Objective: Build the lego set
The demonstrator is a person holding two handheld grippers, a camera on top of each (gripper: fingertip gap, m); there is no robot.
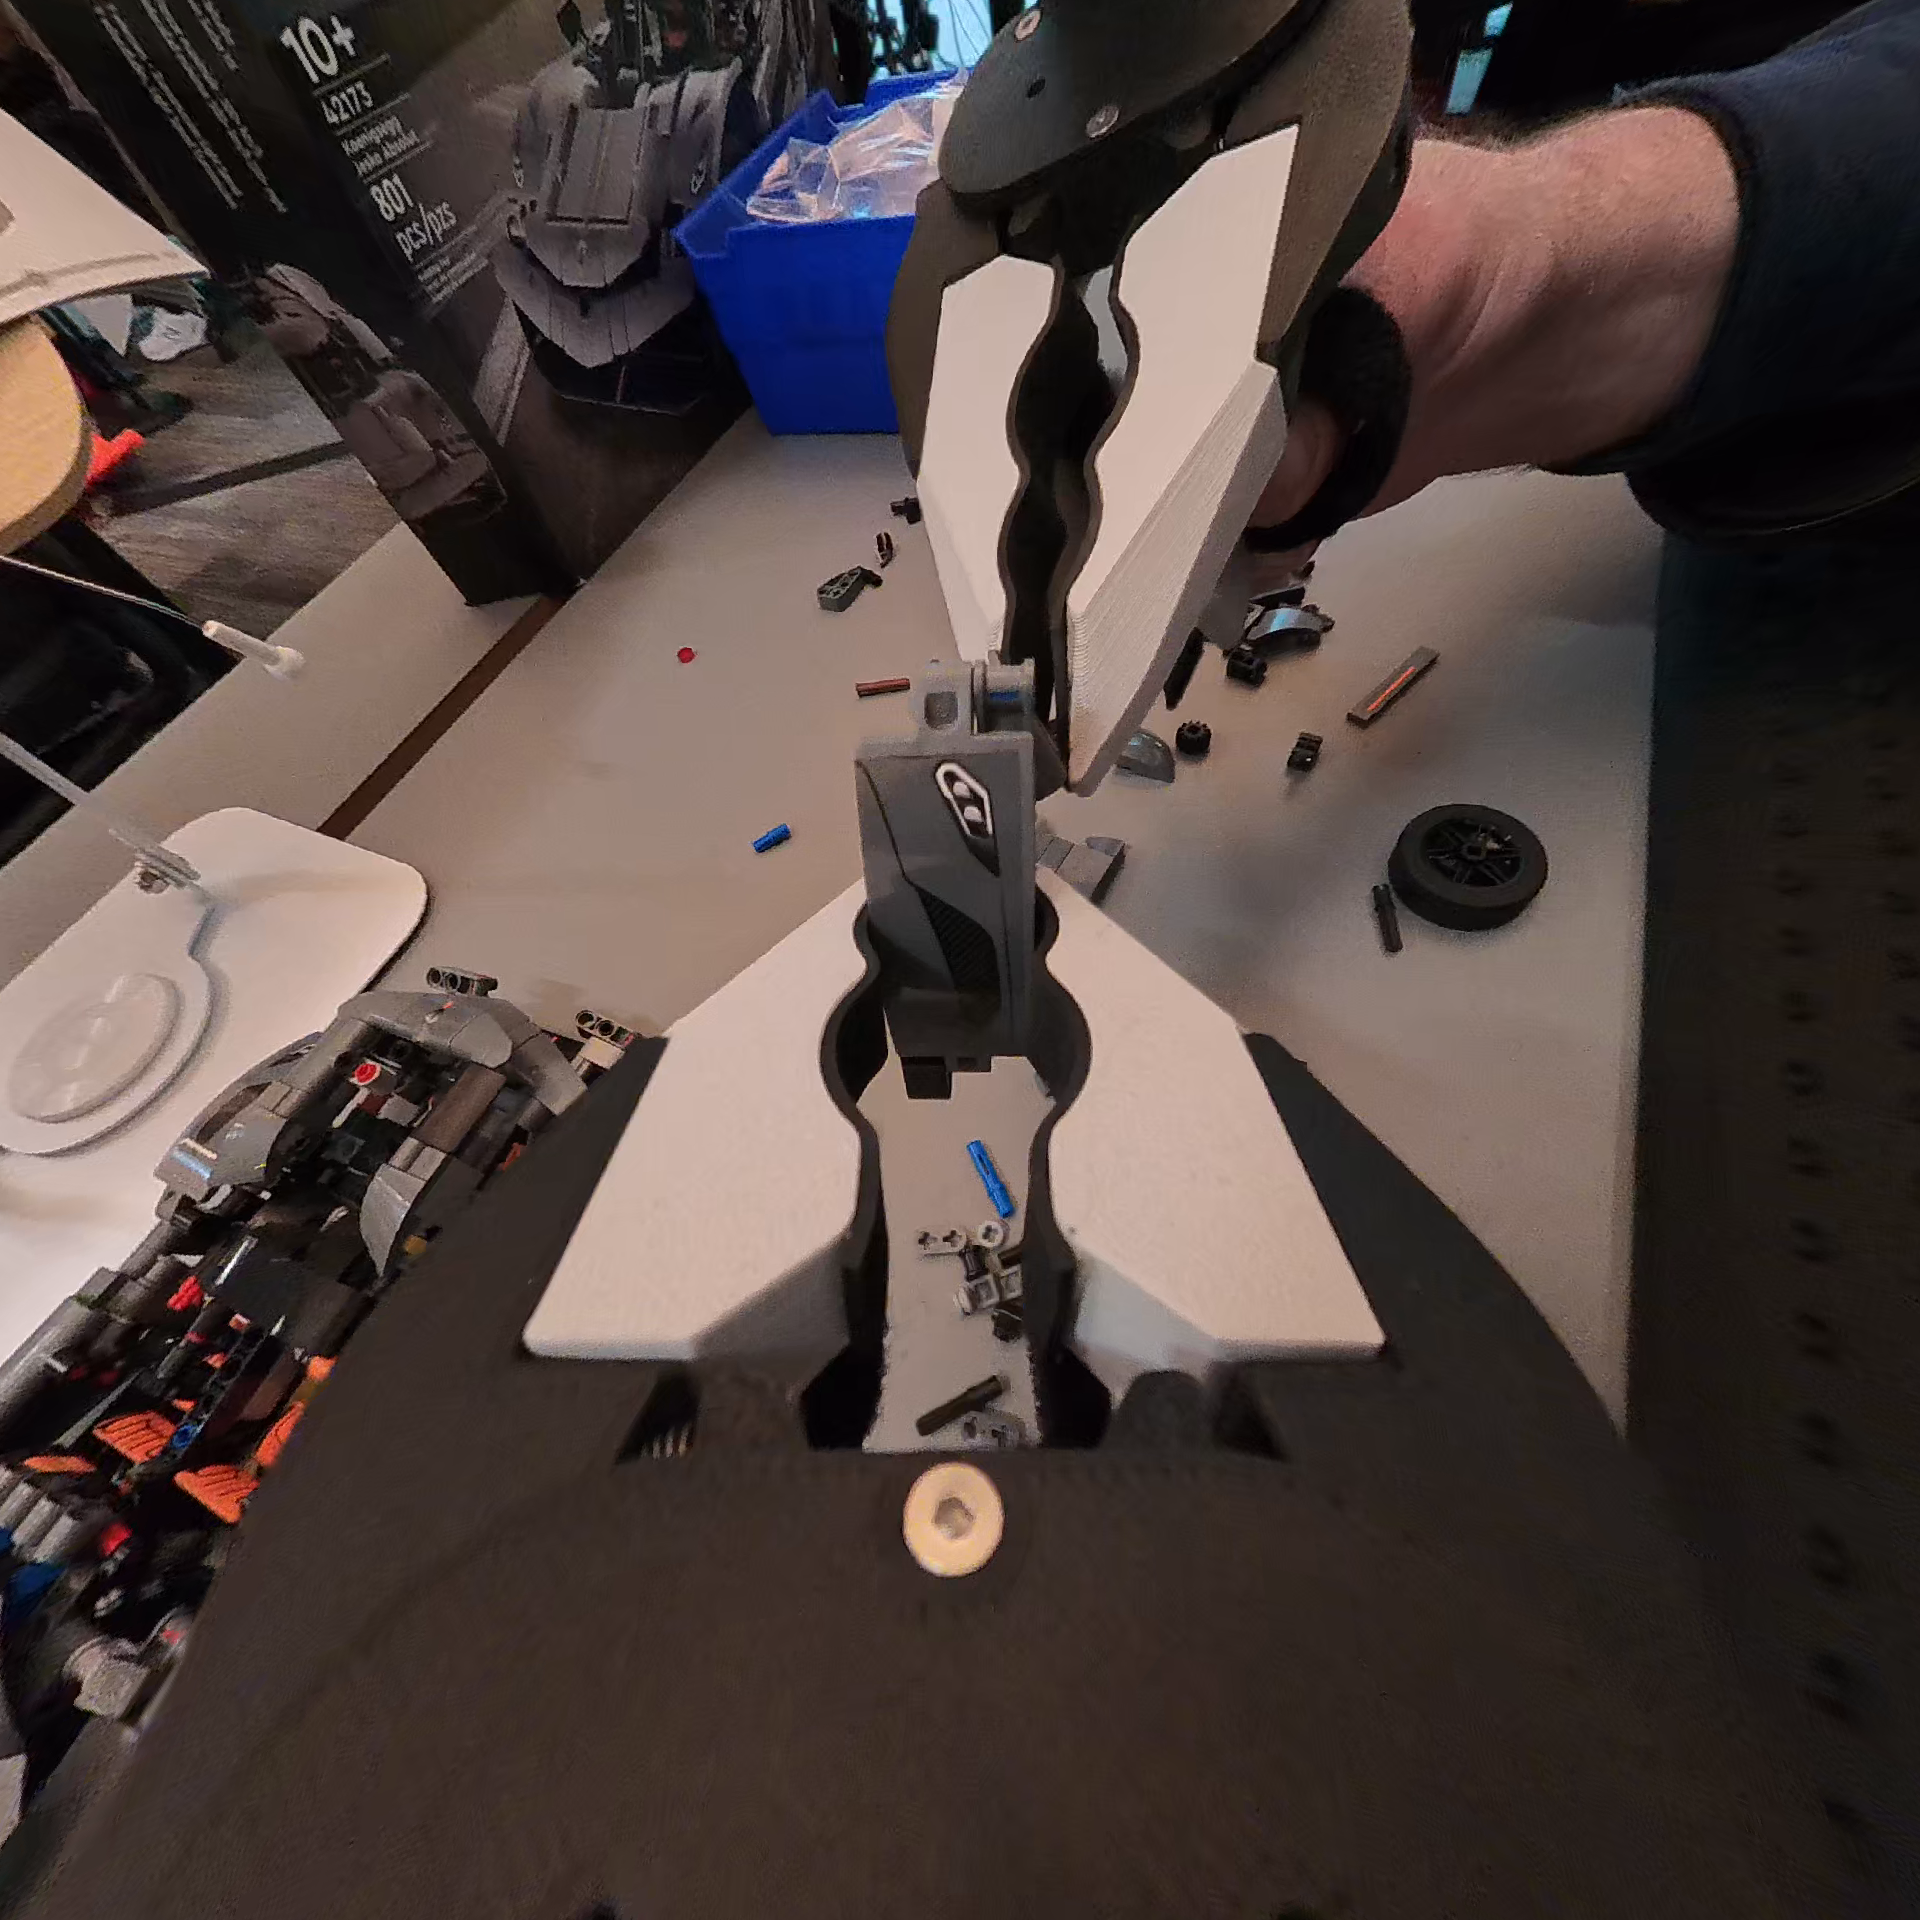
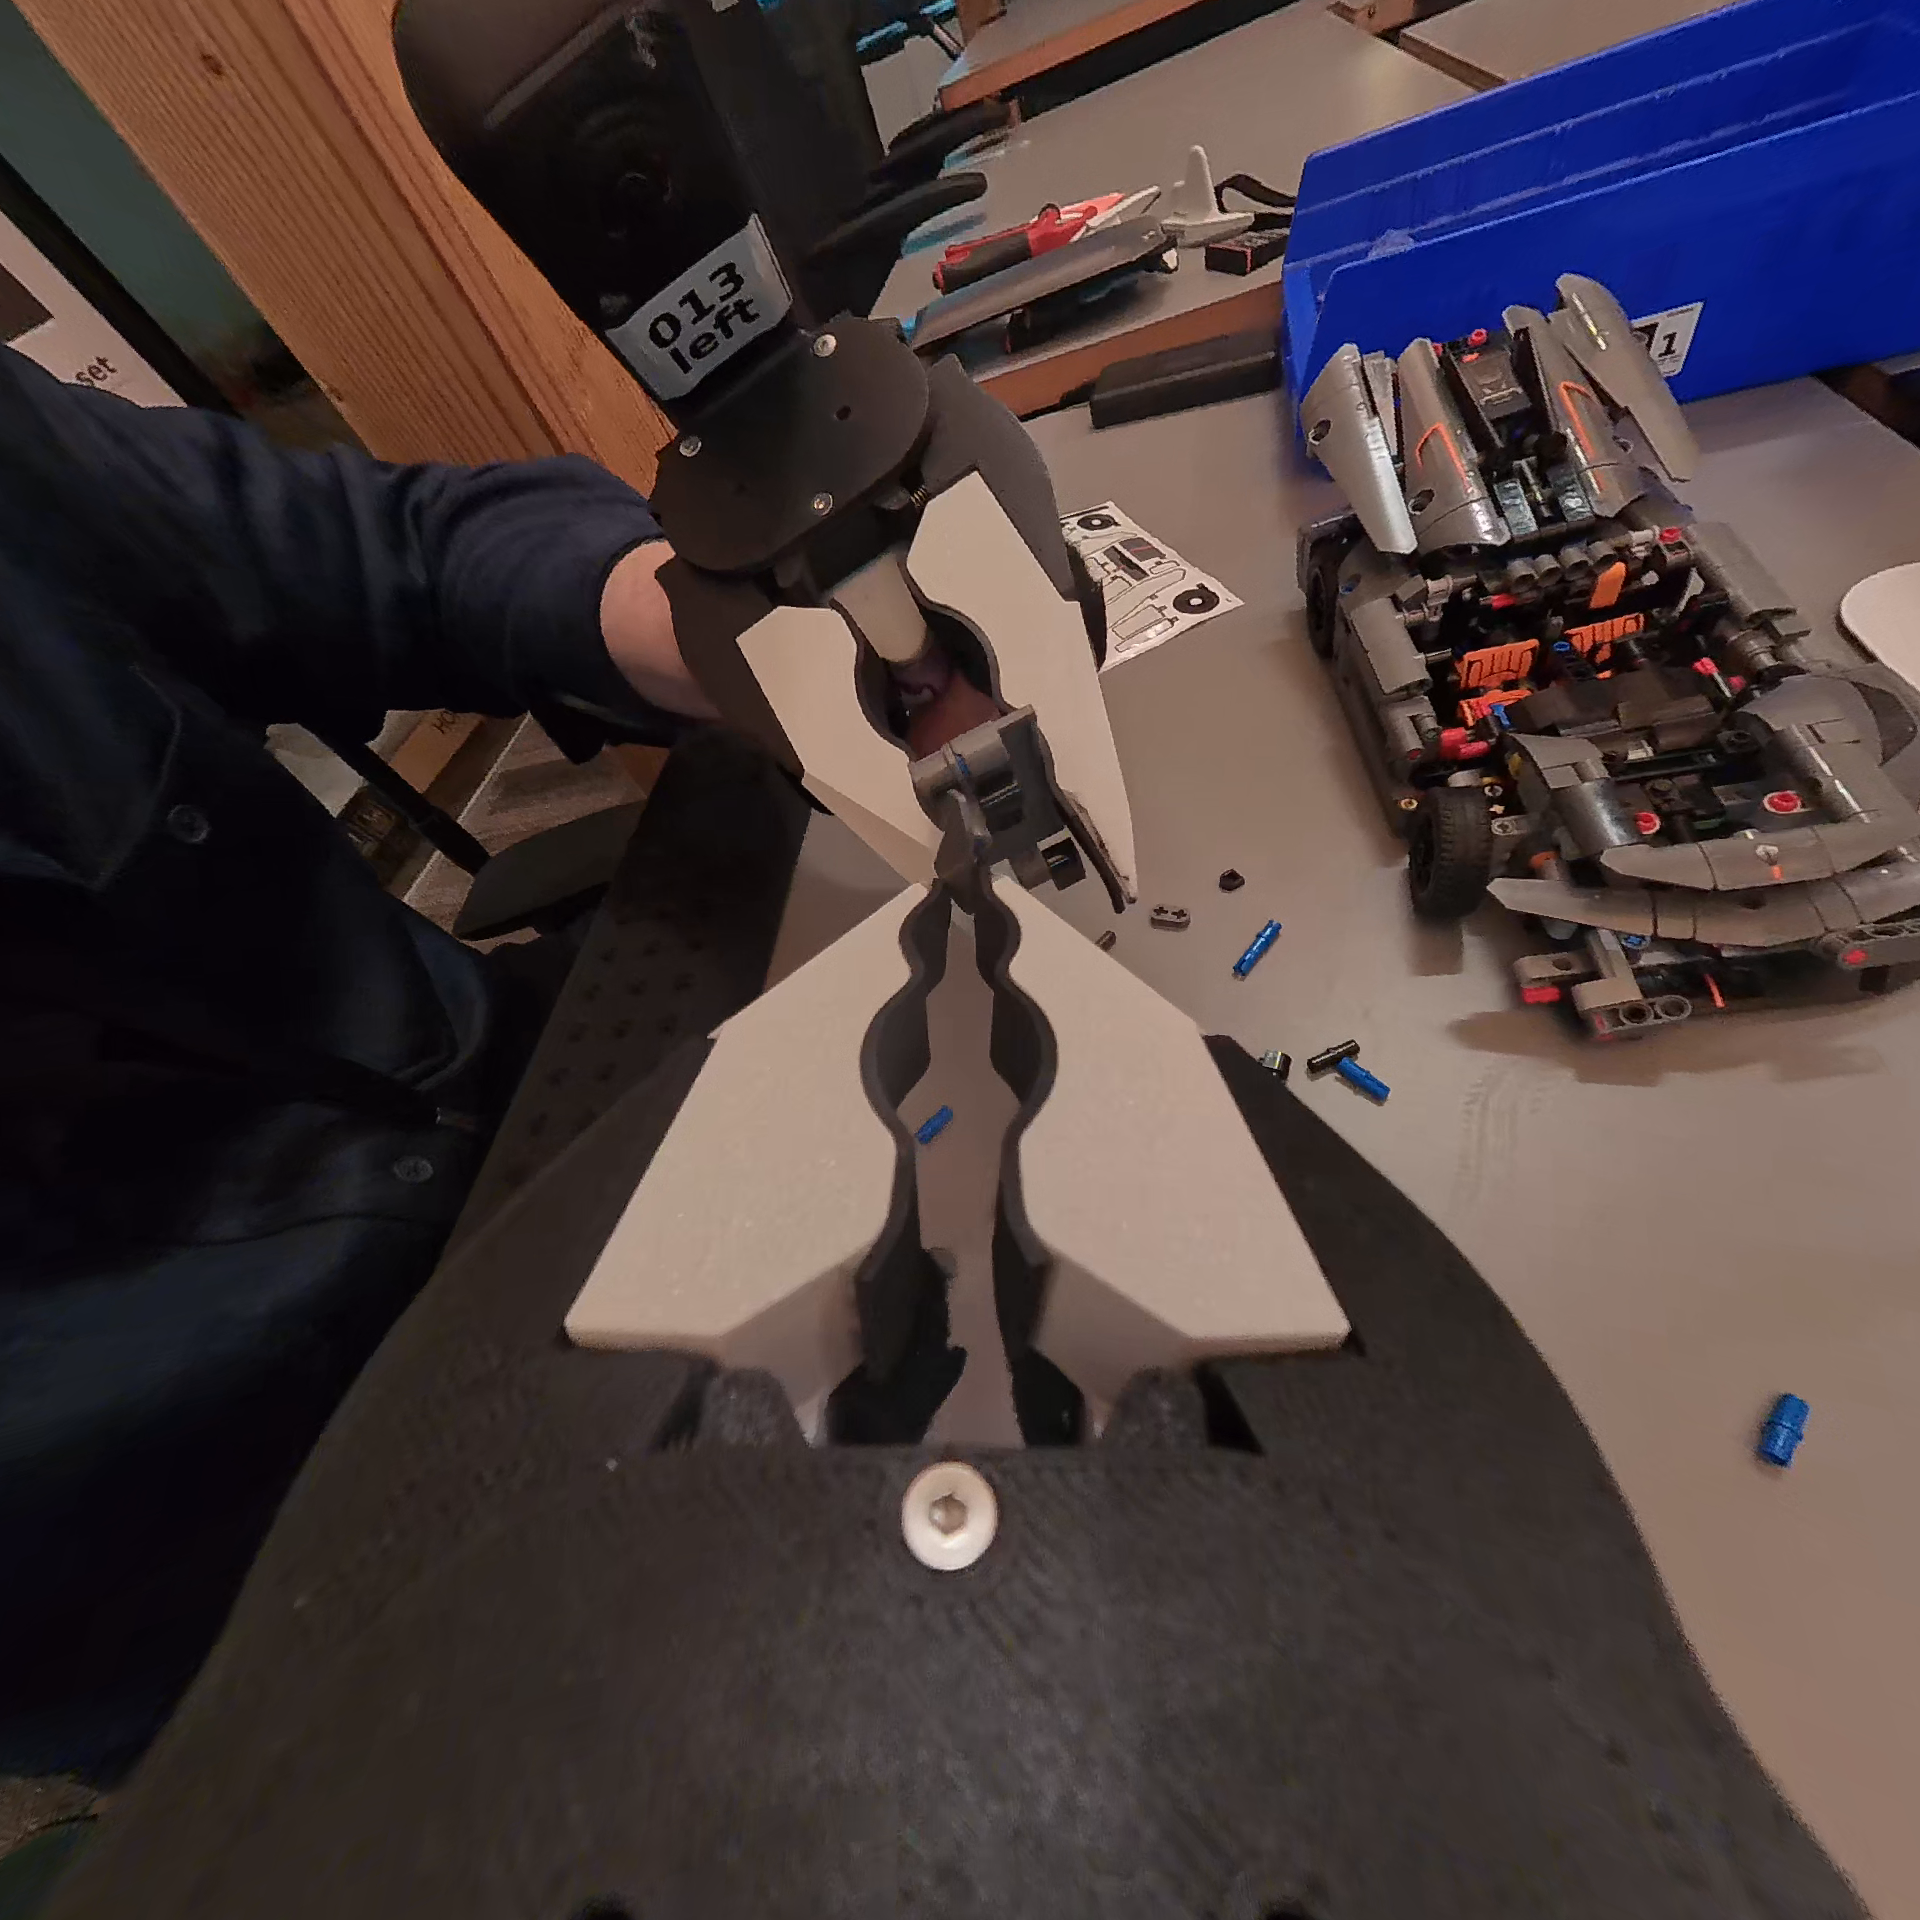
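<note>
Two grippers are seen working one part | left wrist view: grey panel (image 1: 951, 883) is pinched upright by left gripper (image 1: 951, 935) above table (image 1: 582, 748); right gripper (image 1: 1039, 717) is pressed together on its top connector | right wrist view: right gripper (image 2: 961, 894) is seen pinching the grey connector (image 2: 971, 790); car model (image 2: 1590, 686) is parked well apart | step judged: connector being seated; next, a steady aligned push is called for.

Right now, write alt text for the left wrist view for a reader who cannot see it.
The left gripper clamps a grey panel piece upright while the right gripper, held in a hand, pinches the connector at its top. Below lie a table strewn with small parts, a wheel, the half-built car, the set's box and a blue bin.
</note>
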